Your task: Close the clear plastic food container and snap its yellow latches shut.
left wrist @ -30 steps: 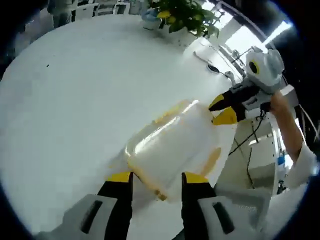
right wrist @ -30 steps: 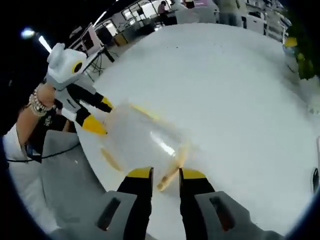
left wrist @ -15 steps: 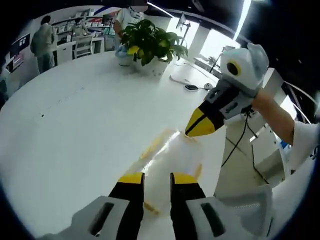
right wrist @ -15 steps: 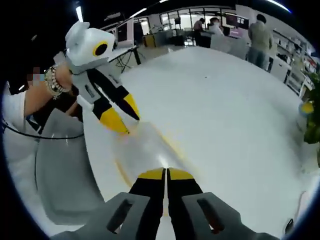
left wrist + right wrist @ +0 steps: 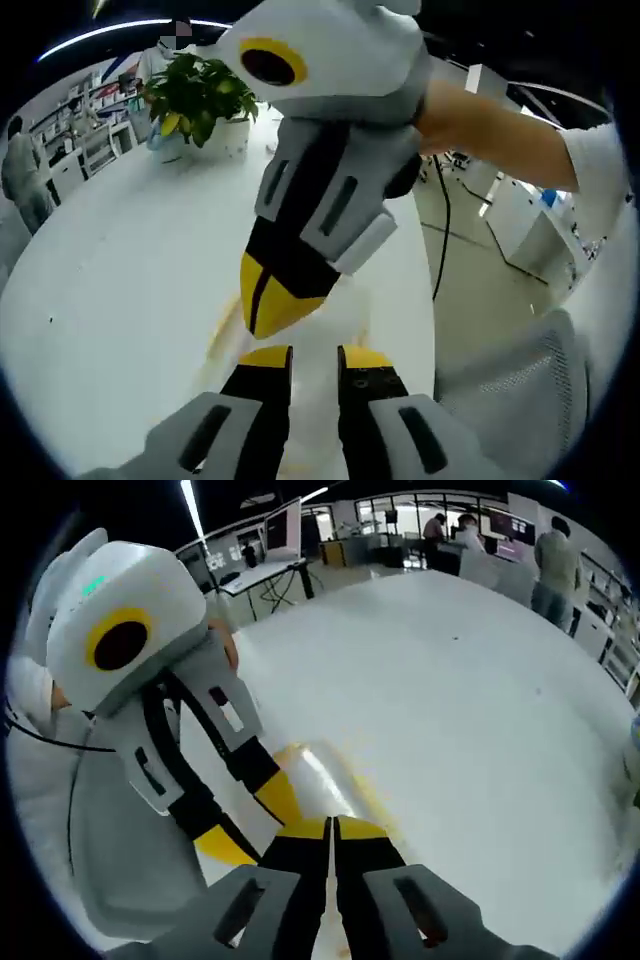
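The clear container (image 5: 346,306) lies blurred on the white table (image 5: 110,260), with a yellow latch (image 5: 222,336) along its left side. My left gripper (image 5: 314,357) hangs low over it, jaws a narrow gap apart; whether they pinch anything is unclear. My right gripper (image 5: 272,302) comes down from above, shut, its yellow tip on the container just ahead of the left jaws. In the right gripper view, my right gripper (image 5: 331,827) is shut over the container (image 5: 318,768) beside a yellow edge (image 5: 372,802). The left gripper (image 5: 252,820) reaches the container's near-left end.
A potted plant (image 5: 198,95) stands at the far side of the table (image 5: 480,680). A grey chair (image 5: 545,400) sits off the table edge, chair (image 5: 110,850). A black cable (image 5: 440,230) hangs by the person's arm. People (image 5: 555,560) stand far behind.
Both grippers have drawn close together over the container, each now looming large in the other's view. A second ago both stood wider open; the right has shut fully and the left has narrowed.
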Demonstrator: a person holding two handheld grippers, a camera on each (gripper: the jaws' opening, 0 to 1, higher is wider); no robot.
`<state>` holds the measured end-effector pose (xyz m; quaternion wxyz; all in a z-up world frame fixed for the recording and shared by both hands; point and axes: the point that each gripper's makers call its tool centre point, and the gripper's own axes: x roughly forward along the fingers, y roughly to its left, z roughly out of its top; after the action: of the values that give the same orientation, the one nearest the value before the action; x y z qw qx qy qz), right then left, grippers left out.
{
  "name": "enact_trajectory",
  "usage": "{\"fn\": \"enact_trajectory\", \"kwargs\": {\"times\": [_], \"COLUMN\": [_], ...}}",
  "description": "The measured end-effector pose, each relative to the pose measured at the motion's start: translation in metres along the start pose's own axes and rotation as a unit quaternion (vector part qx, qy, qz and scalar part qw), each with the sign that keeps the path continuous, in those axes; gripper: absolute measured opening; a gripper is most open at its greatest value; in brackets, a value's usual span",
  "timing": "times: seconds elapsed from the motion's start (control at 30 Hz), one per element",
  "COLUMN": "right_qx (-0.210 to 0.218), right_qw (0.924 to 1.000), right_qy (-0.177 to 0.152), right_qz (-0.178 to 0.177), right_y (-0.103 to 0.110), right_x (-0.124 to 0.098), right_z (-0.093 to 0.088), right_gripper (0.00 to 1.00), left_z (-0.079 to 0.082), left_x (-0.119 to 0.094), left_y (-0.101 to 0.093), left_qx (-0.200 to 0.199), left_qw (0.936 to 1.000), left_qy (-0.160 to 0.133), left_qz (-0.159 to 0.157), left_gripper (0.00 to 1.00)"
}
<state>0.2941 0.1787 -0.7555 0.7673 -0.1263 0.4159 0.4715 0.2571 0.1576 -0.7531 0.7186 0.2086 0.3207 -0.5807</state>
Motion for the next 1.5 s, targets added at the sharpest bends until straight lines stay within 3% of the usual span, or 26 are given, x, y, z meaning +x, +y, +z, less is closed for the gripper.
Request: {"fn": "enact_trajectory", "kwargs": {"times": [0.23, 0.4, 0.57, 0.67, 0.77, 0.8, 0.93, 1.03, 1.1, 1.17, 1.2, 1.5], "right_qx": [0.001, -0.001, 0.007, 0.023, 0.040, 0.043, 0.049, 0.051, 0.035, 0.011, 0.020, -0.019], "right_qw": [1.0000, 1.0000, 1.0000, 0.9997, 0.9991, 0.9988, 0.9985, 0.9986, 0.9988, 0.9994, 0.9989, 0.9936], "right_qy": [0.003, 0.008, 0.005, -0.001, -0.010, -0.013, -0.017, -0.006, 0.028, 0.025, 0.037, 0.079], "right_qz": [0.001, -0.002, -0.003, 0.007, 0.015, 0.017, 0.016, 0.010, 0.021, 0.021, 0.020, 0.078], "right_y": [-0.006, -0.008, -0.014, -0.014, -0.016, -0.017, -0.020, -0.027, -0.025, -0.026, -0.025, -0.019], "right_x": [0.003, 0.005, 0.008, 0.009, 0.008, 0.009, 0.009, 0.014, 0.018, 0.022, 0.022, 0.020], "right_z": [-0.001, -0.002, -0.001, 0.002, 0.006, 0.007, 0.011, 0.006, -0.005, -0.004, -0.007, -0.006], "right_gripper": [0.00, 0.09, 0.18, 0.19, 0.21, 0.22, 0.24, 0.28, 0.26, 0.26, 0.28, 0.28], "left_z": [-0.002, -0.003, -0.006, -0.008, -0.015, -0.012, -0.013, -0.021, -0.017, -0.021, -0.021, -0.021], "left_x": [0.004, 0.006, 0.008, 0.009, 0.010, 0.011, 0.010, 0.012, 0.015, 0.013, 0.012, 0.013], "left_y": [0.009, 0.005, -0.006, -0.011, -0.009, -0.011, -0.012, -0.012, -0.014, -0.017, -0.016, -0.014], "left_qx": [0.025, 0.028, 0.047, 0.057, 0.083, 0.077, 0.097, 0.137, 0.168, 0.170, 0.172, 0.174], "left_qw": [0.9995, 0.9995, 0.9989, 0.9983, 0.9962, 0.9969, 0.9950, 0.9897, 0.9853, 0.9849, 0.9846, 0.9834], "left_qy": [0.004, 0.007, 0.008, 0.009, 0.026, 0.014, 0.020, 0.036, 0.020, 0.024, 0.024, 0.029], "left_qz": [0.019, 0.013, 0.001, -0.003, 0.008, 0.007, 0.010, 0.020, 0.023, 0.022, 0.022, 0.044], "left_gripper": [0.10, 0.11, 0.19, 0.27, 0.29, 0.29, 0.30, 0.31, 0.33, 0.33, 0.34, 0.33]}}
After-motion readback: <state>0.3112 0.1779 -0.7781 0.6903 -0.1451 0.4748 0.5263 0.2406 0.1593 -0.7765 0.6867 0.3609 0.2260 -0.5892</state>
